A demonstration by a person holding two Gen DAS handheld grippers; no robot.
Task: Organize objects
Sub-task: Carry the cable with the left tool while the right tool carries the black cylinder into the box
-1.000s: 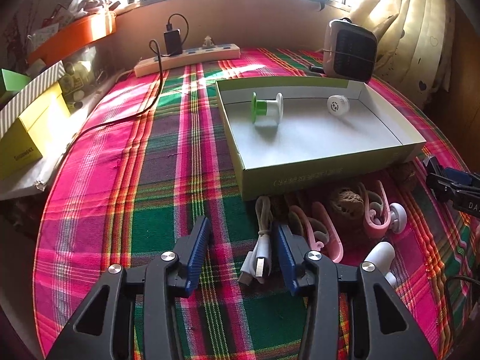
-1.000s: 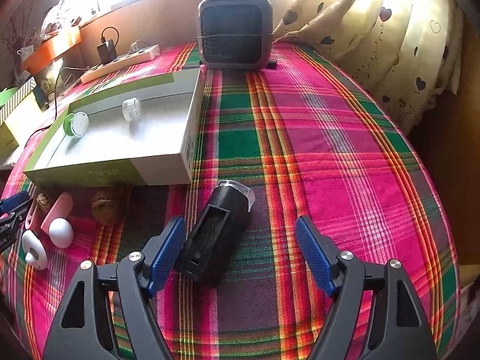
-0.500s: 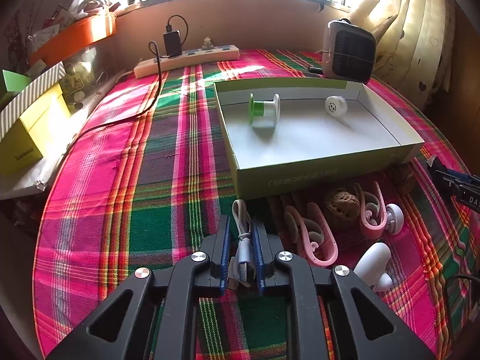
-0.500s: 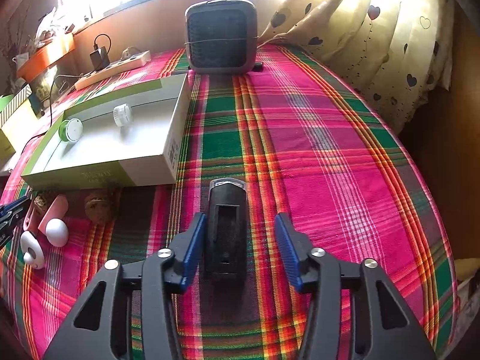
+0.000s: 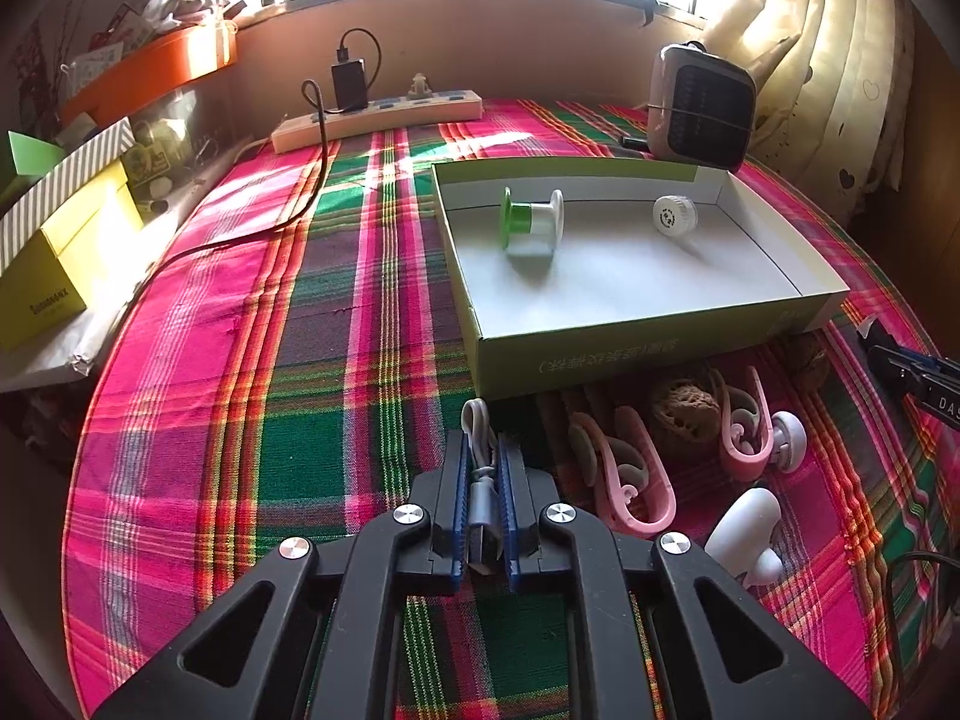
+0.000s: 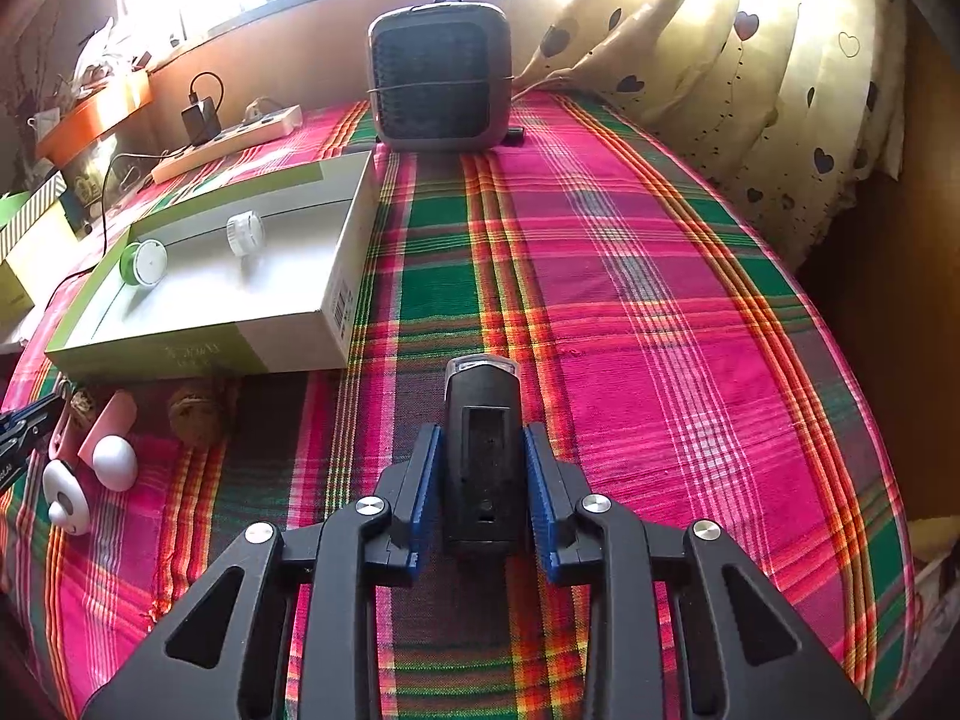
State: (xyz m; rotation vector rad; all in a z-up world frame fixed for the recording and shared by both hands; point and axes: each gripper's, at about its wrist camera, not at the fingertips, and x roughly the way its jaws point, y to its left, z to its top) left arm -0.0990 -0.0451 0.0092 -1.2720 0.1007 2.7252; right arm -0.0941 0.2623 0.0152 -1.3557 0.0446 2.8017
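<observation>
My left gripper is shut on a grey USB cable lying on the plaid cloth just in front of the open green-and-white box. The box holds a green-and-white spool and a white round cap. My right gripper is shut on a black bike light with a clear lens, lying on the cloth right of the box. Pink clips, a walnut and a white earpiece lie right of the left gripper.
A grey fan heater stands at the back. A power strip with a charger and cord lies at the far left. Yellow and striped boxes sit off the left edge. Curtains hang right. A second walnut lies near the box.
Both grippers have closed: the left one onto the USB cable, the right one onto the black light, which has turned in line with the fingers.
</observation>
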